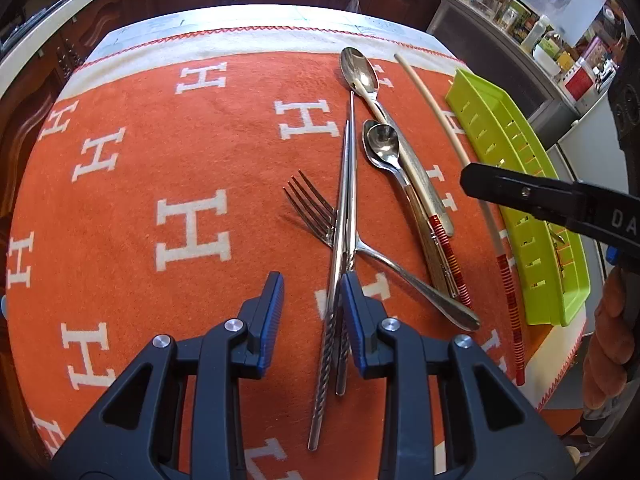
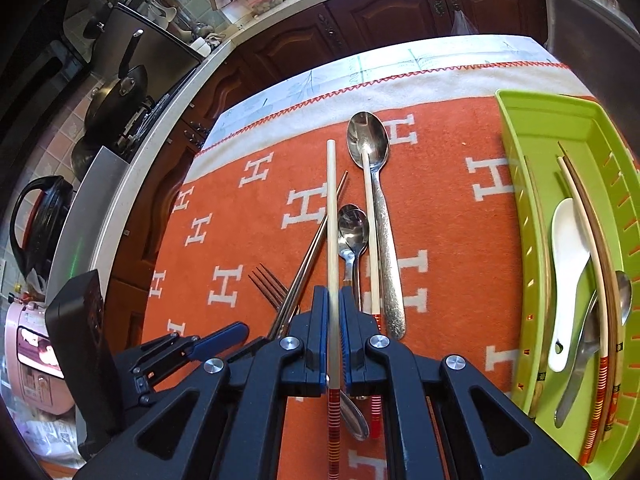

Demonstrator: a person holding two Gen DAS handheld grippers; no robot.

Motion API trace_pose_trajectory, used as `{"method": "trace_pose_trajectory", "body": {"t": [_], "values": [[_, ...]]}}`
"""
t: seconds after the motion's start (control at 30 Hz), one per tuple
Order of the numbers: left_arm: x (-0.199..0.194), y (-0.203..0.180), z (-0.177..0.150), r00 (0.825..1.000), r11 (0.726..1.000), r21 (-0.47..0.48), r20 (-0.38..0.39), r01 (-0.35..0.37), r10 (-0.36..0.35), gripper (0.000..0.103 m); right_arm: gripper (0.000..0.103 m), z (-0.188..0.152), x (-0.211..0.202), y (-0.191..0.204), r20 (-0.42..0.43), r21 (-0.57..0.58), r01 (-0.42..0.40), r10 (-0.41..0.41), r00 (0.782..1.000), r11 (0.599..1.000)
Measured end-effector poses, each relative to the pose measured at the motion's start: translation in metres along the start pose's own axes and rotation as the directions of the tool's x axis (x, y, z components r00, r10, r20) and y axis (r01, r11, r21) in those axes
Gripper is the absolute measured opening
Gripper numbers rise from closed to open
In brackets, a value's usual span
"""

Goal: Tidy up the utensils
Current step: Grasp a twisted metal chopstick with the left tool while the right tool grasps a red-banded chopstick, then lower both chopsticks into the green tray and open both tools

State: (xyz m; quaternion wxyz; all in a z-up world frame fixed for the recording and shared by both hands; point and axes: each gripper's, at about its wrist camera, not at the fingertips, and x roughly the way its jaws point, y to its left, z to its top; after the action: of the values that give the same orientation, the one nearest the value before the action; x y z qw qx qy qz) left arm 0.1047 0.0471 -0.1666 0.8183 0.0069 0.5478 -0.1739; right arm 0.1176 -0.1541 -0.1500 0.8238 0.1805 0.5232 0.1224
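Right fingers (image 2: 333,336): clamped on the cream chopstick (image 2: 331,216), gripped near its red-striped end so it lifts level, I'd guess.
Left fingers (image 1: 310,320): apart, straddling the steel chopsticks (image 1: 345,216) lying across the fork (image 1: 316,212).
Spoons (image 2: 374,216): loose on the bench's orange cloth (image 2: 248,240).
Green tray (image 2: 536,128): far right, already holding sorted pieces, the likely drop-off spot.

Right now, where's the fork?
In the left wrist view the fork lies mid-cloth under the crossed metal chopsticks, just left of the spoons.
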Motion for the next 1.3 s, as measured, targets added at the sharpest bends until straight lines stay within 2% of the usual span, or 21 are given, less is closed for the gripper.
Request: {"method": "trace_pose_trajectory", "body": {"t": [0.2,0.37,0.43,0.47,0.63,0.77,0.87,1.03,1.13,1.3], "values": [[0.005,0.000,0.005,0.998,0.998,0.006,-0.010,-0.059,0.059,0.026,0.005,-0.002,-0.014,-0.007,0.035,0.001,-0.004,0.004,0.999,1.000],[0.009,-0.014,0.006,0.991,0.990,0.057,-0.004,-0.130,0.131,0.027,0.005,-0.006,-0.022,-0.016,0.041,0.014,-0.015,0.014,0.999,1.000],[0.010,-0.020,0.006,0.987,0.984,0.079,0.005,-0.158,0.158,0.022,0.005,-0.009,-0.024,-0.019,0.043,0.017,-0.017,0.016,0.999,1.000],[0.011,-0.022,0.006,0.987,0.984,0.084,0.007,-0.160,0.160,0.006,0.005,-0.010,-0.025,-0.020,0.043,0.023,-0.020,0.019,0.999,1.000],[0.000,-0.027,0.003,0.988,0.987,0.034,0.001,-0.155,0.155,0.003,0.005,-0.013,-0.035,-0.030,0.054,0.049,-0.035,0.032,0.998,0.998],[-0.026,-0.031,0.003,0.993,0.993,-0.021,0.027,-0.116,0.117,0.003,0.005,-0.017,-0.051,-0.039,0.070,0.061,-0.046,0.041,0.997,0.997],[-0.050,-0.043,0.008,0.997,0.998,-0.039,0.053,-0.056,0.058,0.003,0.005,-0.017,-0.069,-0.051,0.087,0.082,-0.046,0.039,0.995,0.996],[-0.084,-0.093,0.033,0.993,0.998,-0.010,0.097,0.065,-0.064,0.003,0.005,-0.012,-0.110,-0.077,0.140,0.107,0.009,-0.024,0.990,0.994],[-0.085,-0.129,0.052,0.987,0.991,0.001,0.093,0.133,-0.133,0.003,0.005,-0.007,-0.127,-0.096,0.154,0.118,0.064,-0.081,0.985,0.991],[-0.060,-0.185,0.071,0.981,0.982,0.004,0.052,0.188,-0.188,0.003,0.005,-0.002,-0.138,-0.124,0.143,0.120,0.132,-0.148,0.979,0.984]]}}
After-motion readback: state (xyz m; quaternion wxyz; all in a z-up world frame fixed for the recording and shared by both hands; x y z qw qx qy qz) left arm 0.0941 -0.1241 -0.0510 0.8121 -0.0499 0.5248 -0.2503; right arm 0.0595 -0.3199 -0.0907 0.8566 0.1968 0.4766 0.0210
